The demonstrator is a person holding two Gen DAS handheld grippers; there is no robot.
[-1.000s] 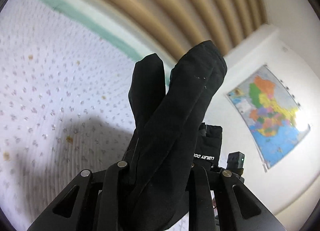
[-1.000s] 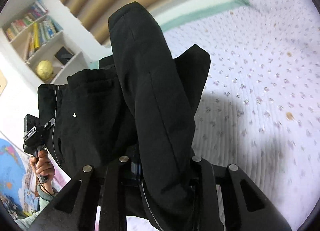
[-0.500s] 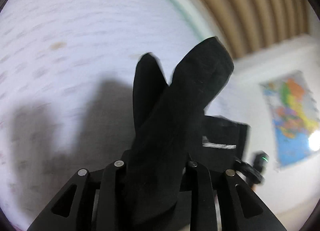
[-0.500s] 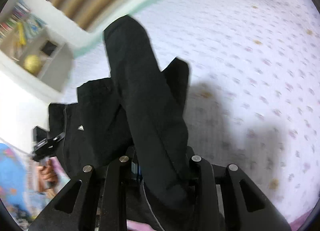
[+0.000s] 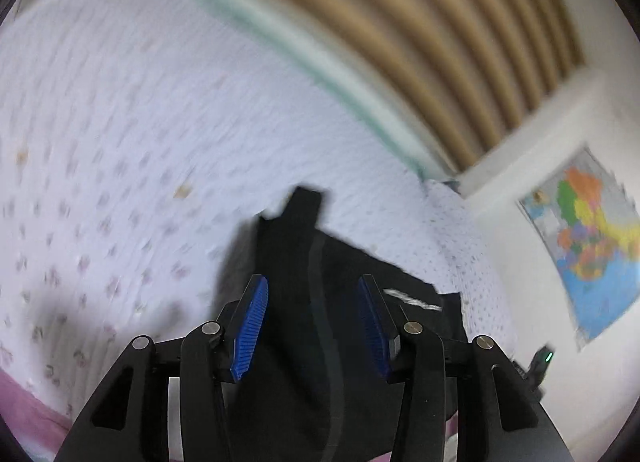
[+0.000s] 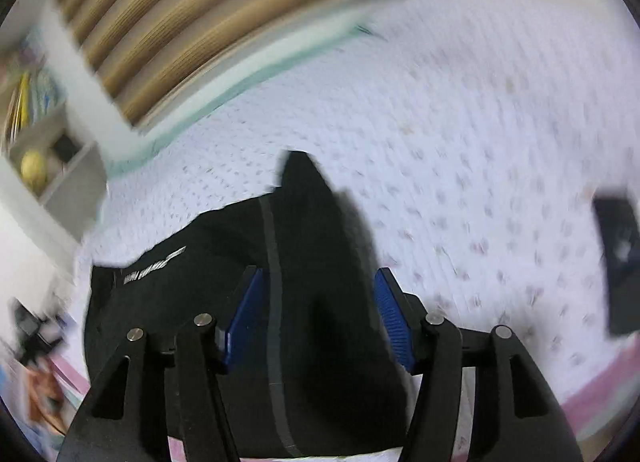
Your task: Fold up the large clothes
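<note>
Both grippers, left (image 5: pixel 312 326) and right (image 6: pixel 318 316), stand released over black trousers (image 5: pixel 320 342) on the bed (image 5: pixel 120 142). Regrasp the folded edge evenly, avoiding bunching.

Bright, even room light, but both wrist views smear with motion blur; the bedspread (image 5: pixel 120 142) dots streak. Fisheye bends the edges into dark corners, and the black garment (image 6: pixel 312 262) casts soft shadow.

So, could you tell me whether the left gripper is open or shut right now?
Open. The left gripper has its blue pads spread well apart, and the black garment lies on the bedspread between them, ungripped.
</note>
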